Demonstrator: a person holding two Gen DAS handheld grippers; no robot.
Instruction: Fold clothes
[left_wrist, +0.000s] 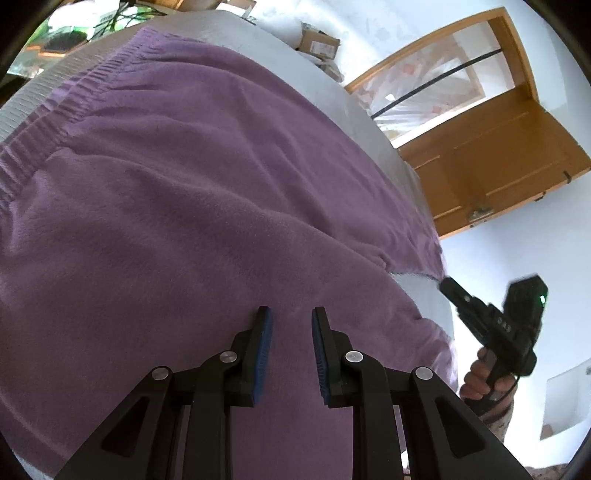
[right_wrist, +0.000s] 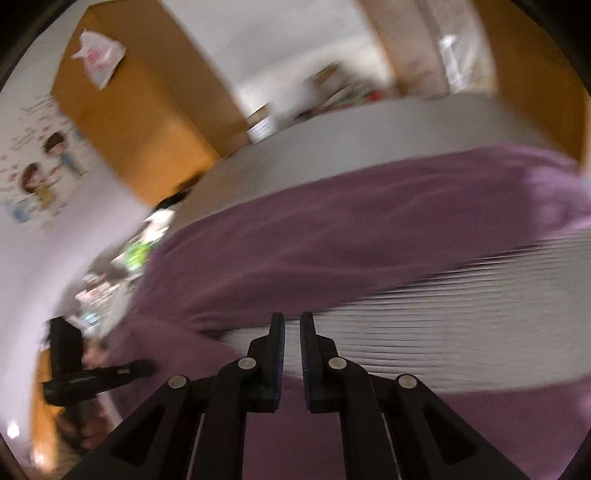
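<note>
Clothes: a purple fleece garment (left_wrist: 192, 206) lay spread over a pale grey bed (left_wrist: 236, 40), covering most of the left wrist view; a ribbed, gathered band (left_wrist: 55, 107) ran along its upper left edge, and soft creases crossed its middle.
Garment in the right wrist view: the same purple cloth (right_wrist: 332, 229) stretched across the blurred picture, with a striped stretch of the bed's cover (right_wrist: 461, 317) bare just ahead of the fingers and more purple cloth below them.
Left claw: the left claw (left_wrist: 291, 325) hovered low over the garment with its blue-padded fingers (left_wrist: 264, 343) standing apart and nothing between them; whether the tips touched the cloth could not be told.
Right claw: the right claw (right_wrist: 291, 328) had a narrow gap between its fingers and nothing pinched in it. In the left wrist view it showed as a black tool (left_wrist: 491, 321) off the bed's right edge, near the garment's corner, its grip wrapped by a hand (left_wrist: 484, 380).
Surroundings: a wooden door with a glass pane (left_wrist: 480, 122) stood beyond the bed, and a cardboard box (left_wrist: 319, 44) sat near the far edge. A cartoon wall sticker (right_wrist: 40, 173) and a plastic bag (right_wrist: 98, 59) hanging on a brown panel showed in the right wrist view.
</note>
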